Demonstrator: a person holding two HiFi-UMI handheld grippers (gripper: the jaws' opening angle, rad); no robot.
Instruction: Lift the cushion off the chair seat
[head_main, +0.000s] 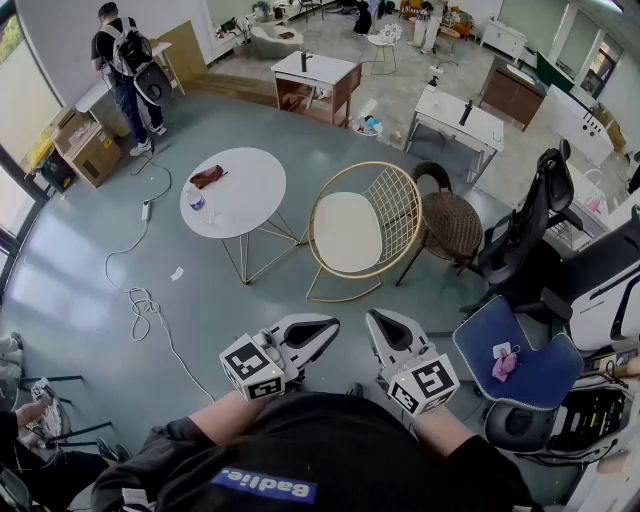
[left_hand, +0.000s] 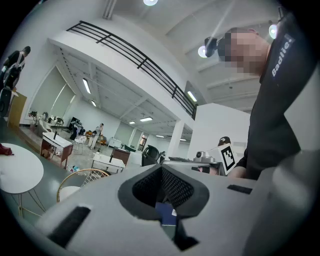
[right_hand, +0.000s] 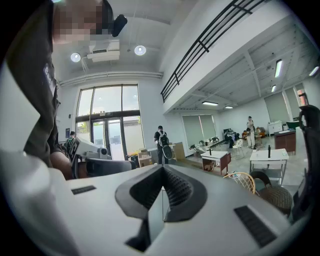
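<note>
A round white cushion (head_main: 346, 232) lies on the seat of a gold wire chair (head_main: 394, 212) in the middle of the floor in the head view. Both grippers are held close to my body, well short of the chair. My left gripper (head_main: 324, 326) has its jaws together with nothing in them. My right gripper (head_main: 379, 319) is beside it, also shut and empty. In the left gripper view, the left gripper (left_hand: 161, 170) points past the chair (left_hand: 82, 179) and cushion (left_hand: 70, 192), which are low at the left. The right gripper (right_hand: 162, 169) sees the chair (right_hand: 244, 181) at the lower right.
A white round table (head_main: 240, 200) with a red cloth (head_main: 208, 177) stands left of the chair. A brown wicker chair (head_main: 450, 222) is just right of it, with a black office chair (head_main: 530, 220) and a blue chair (head_main: 520, 368) nearer. A cable (head_main: 140, 298) trails on the floor.
</note>
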